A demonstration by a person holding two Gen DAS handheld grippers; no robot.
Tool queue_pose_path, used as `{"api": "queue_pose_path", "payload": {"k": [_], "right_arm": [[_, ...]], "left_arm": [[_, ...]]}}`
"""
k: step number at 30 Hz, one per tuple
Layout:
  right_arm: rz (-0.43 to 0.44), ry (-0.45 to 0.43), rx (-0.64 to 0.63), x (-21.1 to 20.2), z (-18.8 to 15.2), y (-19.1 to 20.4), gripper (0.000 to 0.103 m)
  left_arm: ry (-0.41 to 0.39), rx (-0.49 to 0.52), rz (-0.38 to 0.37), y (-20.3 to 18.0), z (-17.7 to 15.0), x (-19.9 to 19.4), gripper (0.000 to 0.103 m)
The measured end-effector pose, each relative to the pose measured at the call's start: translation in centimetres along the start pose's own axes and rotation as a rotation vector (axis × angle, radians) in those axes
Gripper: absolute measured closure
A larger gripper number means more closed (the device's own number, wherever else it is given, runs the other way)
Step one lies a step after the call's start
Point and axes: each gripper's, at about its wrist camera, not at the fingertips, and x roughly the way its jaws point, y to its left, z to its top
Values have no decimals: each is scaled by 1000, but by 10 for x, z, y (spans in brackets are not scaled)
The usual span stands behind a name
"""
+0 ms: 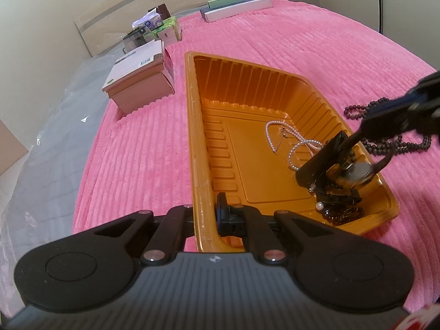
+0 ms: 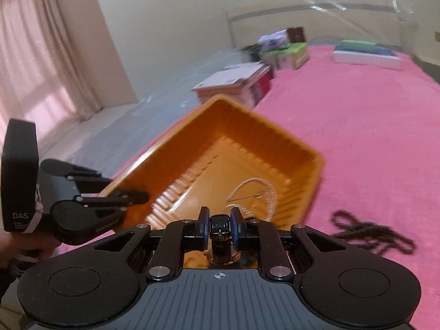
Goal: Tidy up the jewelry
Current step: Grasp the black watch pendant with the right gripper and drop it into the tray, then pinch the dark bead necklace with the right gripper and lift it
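Pink bedspread (image 1: 302,41); right tongs (image 2: 220,224) angled down, gripping watch (image 2: 220,236).

Pearl necklace (image 1: 291,143) inside orange tray (image 1: 247,96)

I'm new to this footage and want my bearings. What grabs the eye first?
The orange tray on the pink bedspread, its rim clamped by the left gripper. The right gripper holds a black-strapped watch over the tray, where a pearl necklace lies. Dark beads lie beside the tray.
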Motion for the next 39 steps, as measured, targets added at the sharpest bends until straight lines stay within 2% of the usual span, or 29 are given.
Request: {"api": "queue_pose_path", "payload": {"k": [6,9,10,11,13,18,24,26,31,37,39], "right_arm": [[51,38,35,26,-2,0,87],[70,17,92,25,-3,-10,86],[58,-4,112,20,-4,-15,79],[41,-24,129,14,-5,-22,67],[2,-58,164,0,-8,-38,61],[-176,-90,234,-43,-36,-87,60],[-383,-54,301,-80,-80,-132,60],[-427,-41,306,-87,-93,-141,60],[-471,-30,263,-87,-108,-146,60],[-462,-23,249,-70,-109,-150,60],[-461,-21,247,-64,-107,-153,65]], "left_arm": [[-1,-4,-4,2,-1,1,99],[-1,-7,-6,2,-2,1,99],[0,-7,-6,2,-2,2,99],[0,-10,-7,3,-3,2,99],[0,-12,-8,3,-3,2,99],[-2,-11,-7,3,-3,2,100],[0,-13,-6,3,-4,1,100],[1,-13,-4,3,-4,1,100],[4,-7,2,2,-3,1,100],[10,0,8,1,-2,1,100],[13,3,10,0,-2,1,100]]}}
